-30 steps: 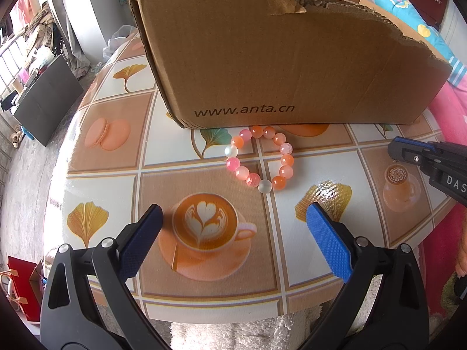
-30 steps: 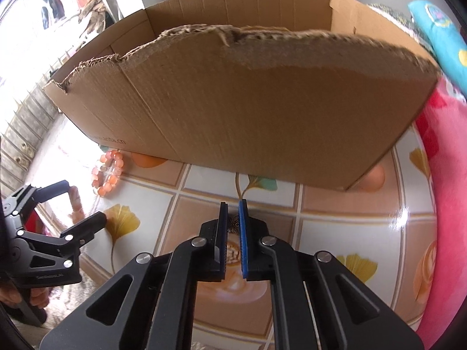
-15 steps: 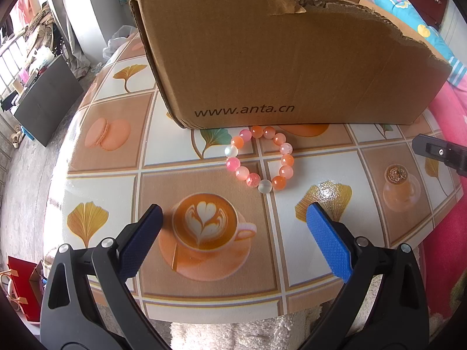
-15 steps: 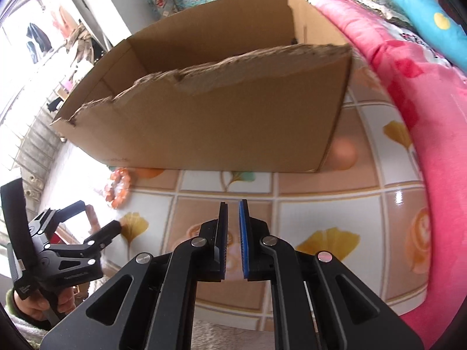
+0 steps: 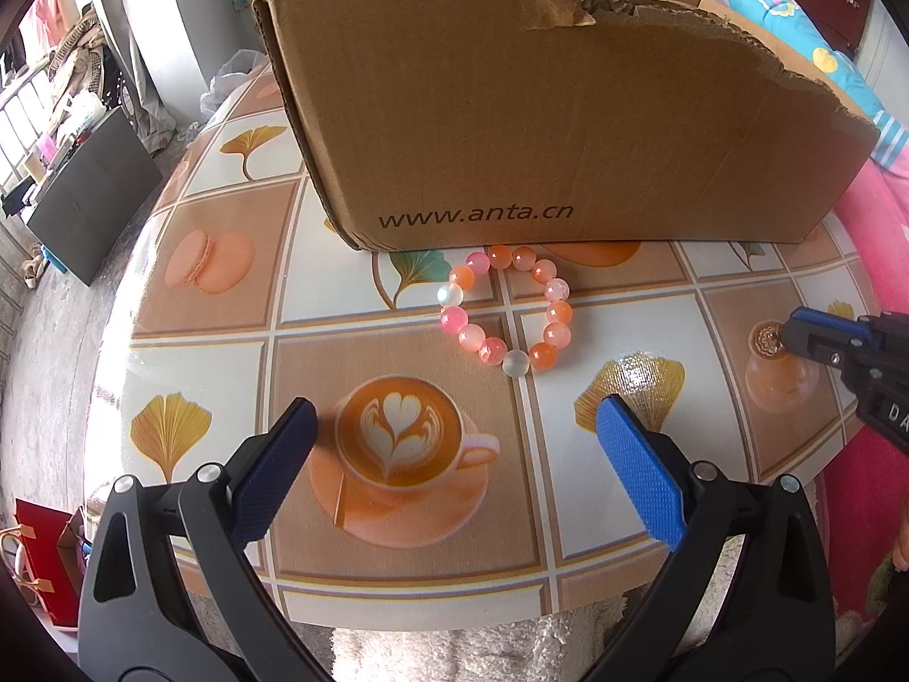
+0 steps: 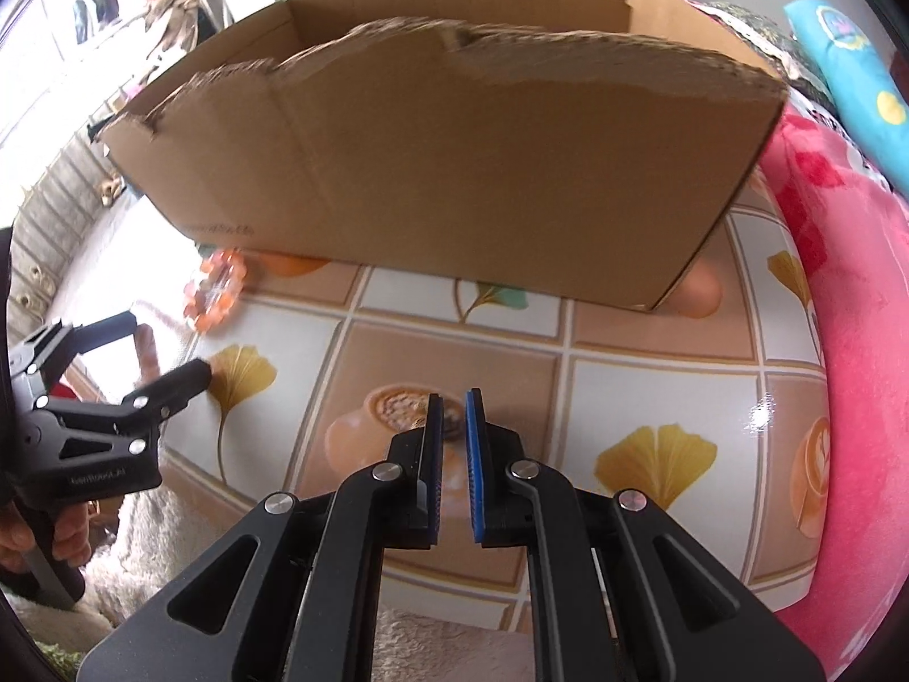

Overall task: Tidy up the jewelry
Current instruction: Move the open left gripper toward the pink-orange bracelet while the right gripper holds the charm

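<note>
Patterned tabletop (image 5: 397, 295), bead bracelet (image 5: 505, 307) at twelve o'clock from spread left gripper (image 5: 454, 477), touching cardboard box (image 5: 540, 113), right gripper (image 6: 453, 466) pressed together, empty.

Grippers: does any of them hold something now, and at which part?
Nothing is held. The left gripper is open, the right gripper shut on nothing; the bracelet lies untouched.

One beaded bracelet (image 5: 505, 312) lies on the tabletop (image 5: 352, 307), strung with thirteen beads in orange, pink and milky white. One torn cardboard box (image 5: 545, 113) stands behind it. Two claws show: the left claw (image 5: 454, 466) and the right claw (image 6: 453, 454).
</note>
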The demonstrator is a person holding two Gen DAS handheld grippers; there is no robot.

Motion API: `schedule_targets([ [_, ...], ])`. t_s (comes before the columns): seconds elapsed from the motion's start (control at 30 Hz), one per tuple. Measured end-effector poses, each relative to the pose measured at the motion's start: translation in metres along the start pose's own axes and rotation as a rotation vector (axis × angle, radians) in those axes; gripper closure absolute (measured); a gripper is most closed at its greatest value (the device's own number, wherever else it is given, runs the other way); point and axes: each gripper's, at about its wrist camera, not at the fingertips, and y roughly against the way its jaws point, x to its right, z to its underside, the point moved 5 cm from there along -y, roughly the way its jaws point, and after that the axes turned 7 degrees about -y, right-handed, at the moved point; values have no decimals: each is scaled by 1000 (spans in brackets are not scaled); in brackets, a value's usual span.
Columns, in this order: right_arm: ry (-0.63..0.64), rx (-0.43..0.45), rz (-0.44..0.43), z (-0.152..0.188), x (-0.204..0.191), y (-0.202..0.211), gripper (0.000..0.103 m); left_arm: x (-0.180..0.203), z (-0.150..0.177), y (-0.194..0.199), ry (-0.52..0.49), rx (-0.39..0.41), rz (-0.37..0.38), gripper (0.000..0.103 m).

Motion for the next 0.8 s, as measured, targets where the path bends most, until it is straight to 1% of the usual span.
schedule_targets([
  [0.2,10,-6,-12,5,-12,0,95,0,0,0,0,0,0,8],
  [0.47,6,-1,-7,0,-3,5,95,0,0,0,0,0,-1,8],
  [0.53,7,-7,-10,-1,-6,2,95,0,0,0,0,0,-1,8],
  [0.67,31,-13,-24,3,-14,-1,95,0,0,0,1,0,-1,8],
  [0.8,57,-1,-31,3,-17,1,94,0,0,0,0,0,-1,8],
])
